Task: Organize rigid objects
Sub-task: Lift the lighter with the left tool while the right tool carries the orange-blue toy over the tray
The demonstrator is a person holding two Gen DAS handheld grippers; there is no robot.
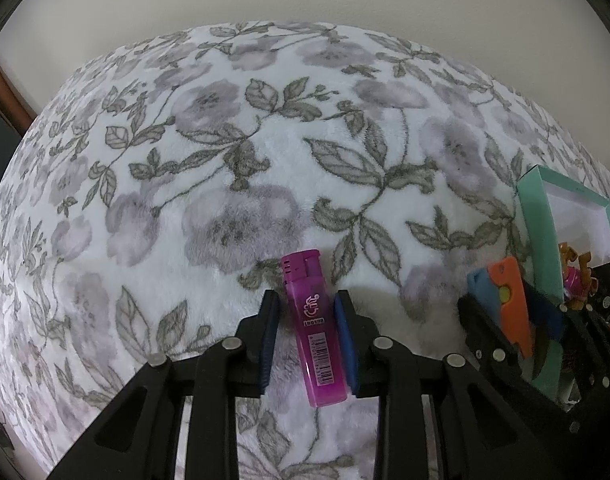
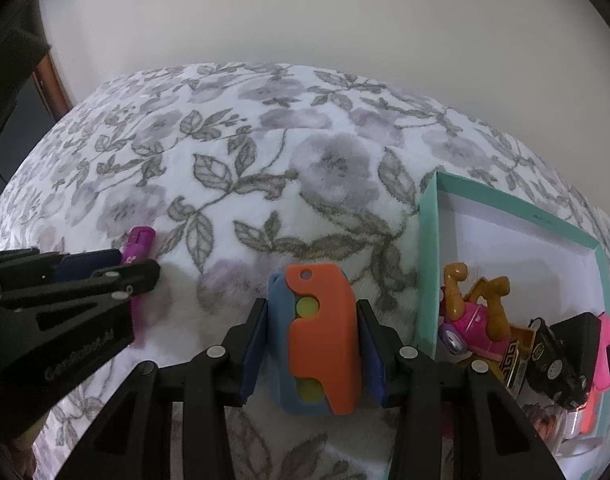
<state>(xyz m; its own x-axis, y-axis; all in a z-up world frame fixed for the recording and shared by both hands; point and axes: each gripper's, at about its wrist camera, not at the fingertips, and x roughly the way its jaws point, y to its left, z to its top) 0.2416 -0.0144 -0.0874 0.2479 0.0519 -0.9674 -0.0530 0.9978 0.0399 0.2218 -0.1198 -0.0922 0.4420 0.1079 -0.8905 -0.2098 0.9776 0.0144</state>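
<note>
Floral blanket [image 1: 233,168], white with grey-lilac flowers and leaves, covers the whole surface I am working over, with a plain pale wall behind it. My left gripper [image 1: 307,330] points steeply down at that blanket, and between its blue pads lies a translucent magenta lighter [image 1: 313,332], its cap pointing away from me. The right-hand pad touches the lighter's side; on the other side I see a thin gap, so the jaws look nearly closed round it but I cannot tell whether they truly pinch it.

My right gripper [image 2: 313,344] sits just beside the left one, and its pads press on both sides of an orange and blue plastic toy [image 2: 319,336] with yellow-green dots showing through the orange shell. From the right wrist camera the left gripper appears at the left edge, with the lighter's cap poking out beyond it.

Further right stands an open teal box [image 2: 427,248] with a white inside. It holds a small figure in pink and tan [image 2: 475,308], a black toy car [image 2: 555,364], and other small things I cannot make out
</note>
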